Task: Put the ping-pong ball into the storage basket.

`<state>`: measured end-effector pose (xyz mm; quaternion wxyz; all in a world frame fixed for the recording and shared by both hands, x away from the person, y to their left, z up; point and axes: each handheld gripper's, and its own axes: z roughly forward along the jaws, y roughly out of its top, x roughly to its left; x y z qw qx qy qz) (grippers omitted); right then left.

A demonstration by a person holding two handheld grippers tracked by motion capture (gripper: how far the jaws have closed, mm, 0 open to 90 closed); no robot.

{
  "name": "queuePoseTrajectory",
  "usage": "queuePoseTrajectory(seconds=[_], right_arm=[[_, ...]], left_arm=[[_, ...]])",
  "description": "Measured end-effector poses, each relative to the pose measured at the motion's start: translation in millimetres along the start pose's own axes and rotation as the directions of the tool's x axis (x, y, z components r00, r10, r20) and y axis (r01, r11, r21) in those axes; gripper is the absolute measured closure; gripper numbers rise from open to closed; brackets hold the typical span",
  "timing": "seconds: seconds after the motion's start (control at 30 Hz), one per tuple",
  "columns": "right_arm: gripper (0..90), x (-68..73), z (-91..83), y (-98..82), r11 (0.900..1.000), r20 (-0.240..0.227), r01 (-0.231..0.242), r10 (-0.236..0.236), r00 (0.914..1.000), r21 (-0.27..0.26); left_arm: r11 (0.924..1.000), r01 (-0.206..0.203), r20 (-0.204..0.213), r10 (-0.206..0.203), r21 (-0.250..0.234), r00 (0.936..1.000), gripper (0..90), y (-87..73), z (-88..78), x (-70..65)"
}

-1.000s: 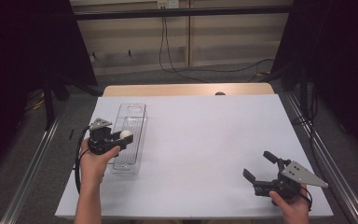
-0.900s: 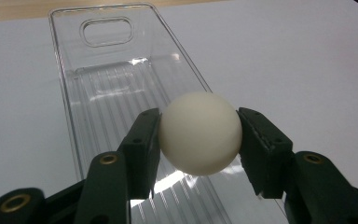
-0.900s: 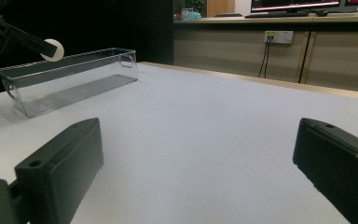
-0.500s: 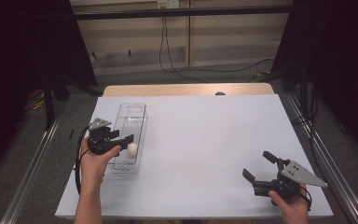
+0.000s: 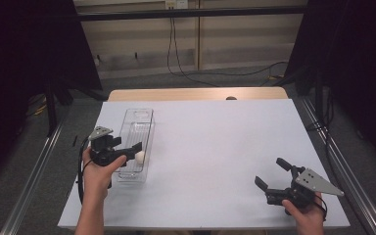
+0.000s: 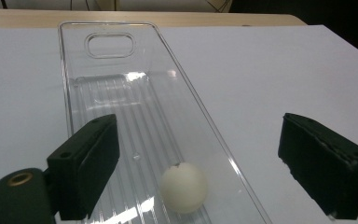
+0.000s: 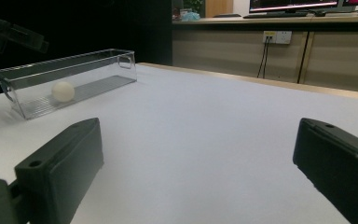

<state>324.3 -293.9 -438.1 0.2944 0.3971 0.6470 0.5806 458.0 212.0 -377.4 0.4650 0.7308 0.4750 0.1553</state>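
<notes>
Inside the clear tray, beneath the left gripper, a white ball rests

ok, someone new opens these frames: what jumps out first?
A small white ball lying on the ribbed floor of a clear plastic bin near the table's left edge. The left gripper sits over it, its jaws having just opened, pads clear of the ball. The right gripper waits open at the near right corner of the white table.
</notes>
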Motion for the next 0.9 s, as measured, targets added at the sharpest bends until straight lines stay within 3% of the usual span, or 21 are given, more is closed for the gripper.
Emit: queuePoseTrajectory(seconds=[0.1, 0.23, 0.3, 0.33, 0.43, 0.67, 0.9], right_arm=[[1.2, 1.2, 0.0, 0.8, 1.000, -0.002, 0.005, -0.005, 1.0000, -0.004], [1.2, 1.1, -0.1, 0.8, 1.000, -0.005, 0.004, -0.004, 1.0000, -0.006], [1.2, 0.9, -0.6, 0.9, 1.000, -0.008, 0.004, -0.004, 1.0000, -0.005], [1.2, 0.6, -0.8, 0.7, 1.000, -0.012, 0.010, -0.010, 0.9999, -0.001], [1.2, 0.2, -0.8, 0.8, 1.000, -0.005, 0.002, -0.002, 1.0000, -0.004], [1.1, 0.4, -1.5, 0.9, 1.000, -0.011, 0.009, -0.009, 0.9999, 0.000], [1.1, -0.4, -0.1, 0.0, 1.000, -0.004, 0.011, -0.011, 0.9999, 0.005]], left_arm=[[0.9994, -0.021, 0.009, 0.021, -0.028, 0.9997, 10.8, -6.2, -1.8, -4.3], [0.9957, -0.037, -0.019, 0.036, -0.085, 0.9992, 8.8, -12.8, -7.0, -8.9], [0.9931, -0.045, -0.014, 0.044, -0.108, 0.9989, 8.2, -14.7, -11.3, -11.0], [0.9925, -0.069, -0.011, 0.068, -0.102, 0.9976, 7.9, -15.6, -13.6, -11.8], [0.9913, -0.070, -0.001, 0.070, -0.111, 0.9975, 7.0, -20.5, -17.3, -15.0], [0.9758, -0.099, -0.023, 0.097, -0.195, 0.9951, 4.8, -36.6, -29.4, -23.8], [0.9631, -0.113, -0.032, 0.109, -0.244, 0.9935, 3.5, -52.1, -36.1, -19.6]])
